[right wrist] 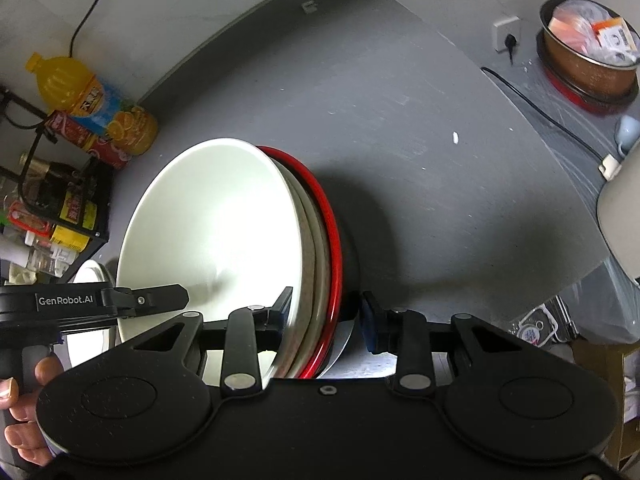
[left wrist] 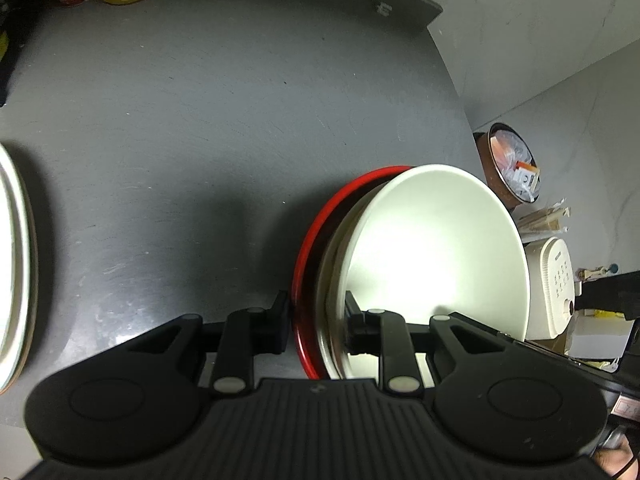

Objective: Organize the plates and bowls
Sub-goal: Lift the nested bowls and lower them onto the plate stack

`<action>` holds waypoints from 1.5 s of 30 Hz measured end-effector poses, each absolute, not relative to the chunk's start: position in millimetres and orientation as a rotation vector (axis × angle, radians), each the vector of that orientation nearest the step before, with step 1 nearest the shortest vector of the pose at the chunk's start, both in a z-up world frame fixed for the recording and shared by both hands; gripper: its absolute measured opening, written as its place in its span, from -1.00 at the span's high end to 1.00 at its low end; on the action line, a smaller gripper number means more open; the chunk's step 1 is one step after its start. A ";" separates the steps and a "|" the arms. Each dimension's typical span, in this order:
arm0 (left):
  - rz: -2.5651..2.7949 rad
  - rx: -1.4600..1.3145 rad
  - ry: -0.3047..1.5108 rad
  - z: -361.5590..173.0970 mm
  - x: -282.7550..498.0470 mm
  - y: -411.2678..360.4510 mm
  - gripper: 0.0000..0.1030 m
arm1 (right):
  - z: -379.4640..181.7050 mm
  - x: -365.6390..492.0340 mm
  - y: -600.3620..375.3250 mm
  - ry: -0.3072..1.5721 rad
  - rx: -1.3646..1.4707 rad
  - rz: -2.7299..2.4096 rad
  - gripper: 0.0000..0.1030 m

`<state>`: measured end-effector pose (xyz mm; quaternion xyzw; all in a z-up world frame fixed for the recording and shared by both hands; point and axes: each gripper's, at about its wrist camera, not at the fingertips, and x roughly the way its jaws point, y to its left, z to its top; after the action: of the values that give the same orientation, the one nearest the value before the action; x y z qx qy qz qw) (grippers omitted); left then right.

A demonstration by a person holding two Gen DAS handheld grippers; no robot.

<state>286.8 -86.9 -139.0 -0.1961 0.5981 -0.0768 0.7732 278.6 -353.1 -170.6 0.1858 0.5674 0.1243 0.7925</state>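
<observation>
While the nested stack is held edge-on above the grey countertop [left wrist: 200, 120], its rim is seen clamped between the left gripper [left wrist: 316, 322] fingers; the right gripper [right wrist: 326, 316] straddles the opposite rim, its outer pad apart. White bowl [right wrist: 212, 240] innermost, red-rimmed plate [left wrist: 310, 240] outermost. Slippage between nested pieces is judged likely if tilted. Further left, white plates [left wrist: 16, 260] lie.
</observation>
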 end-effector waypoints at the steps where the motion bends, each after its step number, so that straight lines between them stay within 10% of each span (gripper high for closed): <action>1: -0.163 -0.430 1.290 -137.8 285.0 -84.4 0.54 | -169.1 278.8 -351.4 1.216 0.396 0.272 0.36; 45: 0.301 -0.694 1.031 -69.4 198.3 128.2 0.54 | -111.2 319.9 -133.6 1.168 0.150 0.789 0.35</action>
<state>198.2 128.2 -69.4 -0.3236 0.4811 0.1404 0.8025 319.9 -133.6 -111.2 0.0687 0.5364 0.3621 0.7592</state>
